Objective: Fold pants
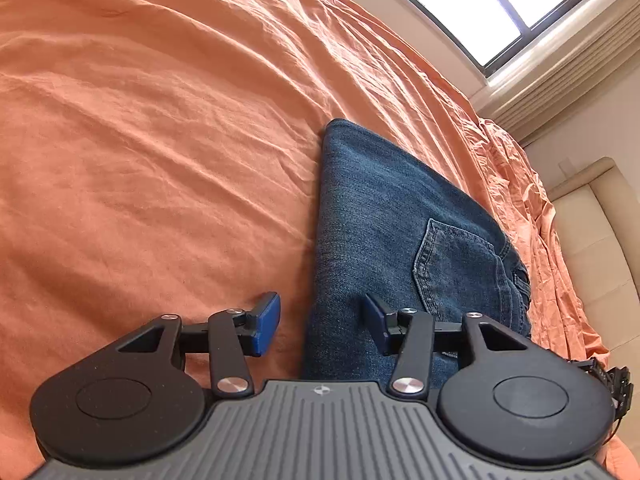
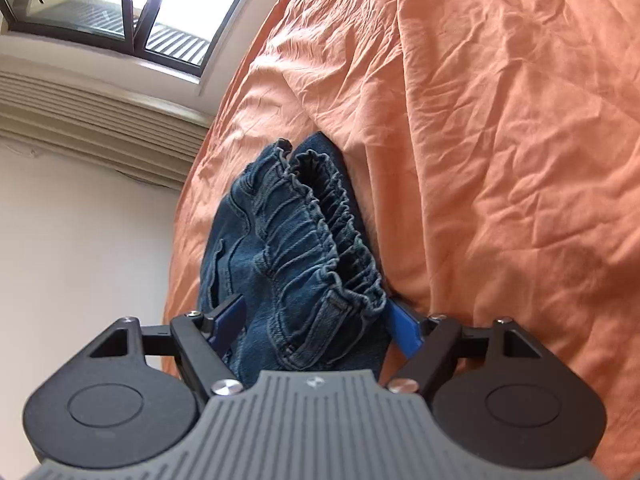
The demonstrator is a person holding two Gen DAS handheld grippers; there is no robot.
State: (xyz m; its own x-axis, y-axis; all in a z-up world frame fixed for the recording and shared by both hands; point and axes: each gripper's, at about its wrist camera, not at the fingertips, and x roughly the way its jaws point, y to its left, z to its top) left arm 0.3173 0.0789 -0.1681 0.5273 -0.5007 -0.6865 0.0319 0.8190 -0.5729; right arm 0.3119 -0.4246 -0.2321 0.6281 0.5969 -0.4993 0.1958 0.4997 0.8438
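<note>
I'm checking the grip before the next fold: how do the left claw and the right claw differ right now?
The left claw straddles the jeans' smooth folded edge, one finger over the orange sheet; the right claw straddles the bunched elastic waistband. The left claw's gap holds mostly sheet and a strip of denim; the right claw's gap is filled with denim. Both are open, neither clamping cloth.

Bright daylight, window [image 1: 500, 4] glare, fisheye curving

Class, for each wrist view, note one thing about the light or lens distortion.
Left wrist view: the window is blown out white, and its frame bows from the fisheye lens. Right wrist view: daylight from the window leaves the jeans dark and shadowed inside the waistband, while the orange sheet stays evenly lit.
</note>
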